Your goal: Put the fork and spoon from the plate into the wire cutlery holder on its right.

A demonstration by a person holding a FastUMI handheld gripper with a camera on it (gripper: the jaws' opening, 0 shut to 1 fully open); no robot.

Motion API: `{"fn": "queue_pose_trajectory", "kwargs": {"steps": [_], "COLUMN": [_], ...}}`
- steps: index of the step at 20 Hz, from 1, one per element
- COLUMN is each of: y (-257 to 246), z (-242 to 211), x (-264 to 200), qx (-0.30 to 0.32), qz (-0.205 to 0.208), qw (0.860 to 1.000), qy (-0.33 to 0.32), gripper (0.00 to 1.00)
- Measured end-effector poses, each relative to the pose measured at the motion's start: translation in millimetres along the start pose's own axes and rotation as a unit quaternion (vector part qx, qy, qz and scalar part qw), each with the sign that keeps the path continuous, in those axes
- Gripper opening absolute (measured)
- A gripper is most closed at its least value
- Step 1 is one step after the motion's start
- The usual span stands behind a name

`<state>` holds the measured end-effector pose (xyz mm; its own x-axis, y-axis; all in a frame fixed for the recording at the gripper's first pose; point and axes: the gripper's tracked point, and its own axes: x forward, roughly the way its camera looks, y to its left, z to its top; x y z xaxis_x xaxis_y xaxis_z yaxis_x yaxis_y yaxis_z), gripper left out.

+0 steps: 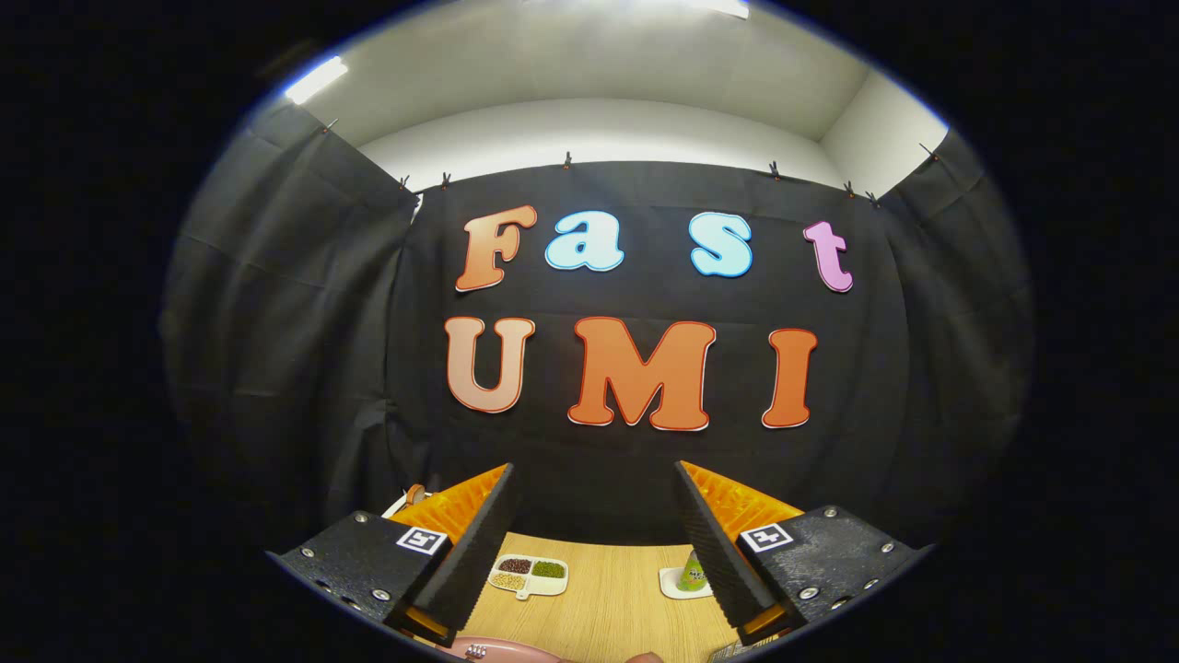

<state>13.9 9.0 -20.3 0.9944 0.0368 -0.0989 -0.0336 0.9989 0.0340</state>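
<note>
The tongs [594, 543] stand wide open with nothing between them, held level above the wooden worktop [608, 599]. One pink plate [502, 650] peeks in at the near edge, one fork's tines [476, 652] on it; what may be the wire cutlery holder [732, 653] shows at its right. Best to tip down, straddle the fork handle crosswise, then close. Beyond lie one divided dish of beans [529, 575] and one small green cone [693, 573].

Recording booth, black cloth wall [276, 322], wooden table [608, 599]
</note>
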Motion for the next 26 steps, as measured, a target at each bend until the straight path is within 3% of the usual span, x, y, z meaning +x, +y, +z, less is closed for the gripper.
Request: {"fn": "queue_pose_trajectory", "kwargs": {"steps": [4,12,18,26], "y": [8,32,43,59], "z": [-12,-92,-160,-263], "x": [1,-11,-30,-76], "qx": [-0.003,0.017,0.035,0.023], "qz": [0.009,0.037,0.044,0.061], "qw": [1.0,0.989,0.966,0.914], "qy": [0.016,0.144,0.252,0.401], "gripper": [0.99,1.0,0.99,0.96]}}
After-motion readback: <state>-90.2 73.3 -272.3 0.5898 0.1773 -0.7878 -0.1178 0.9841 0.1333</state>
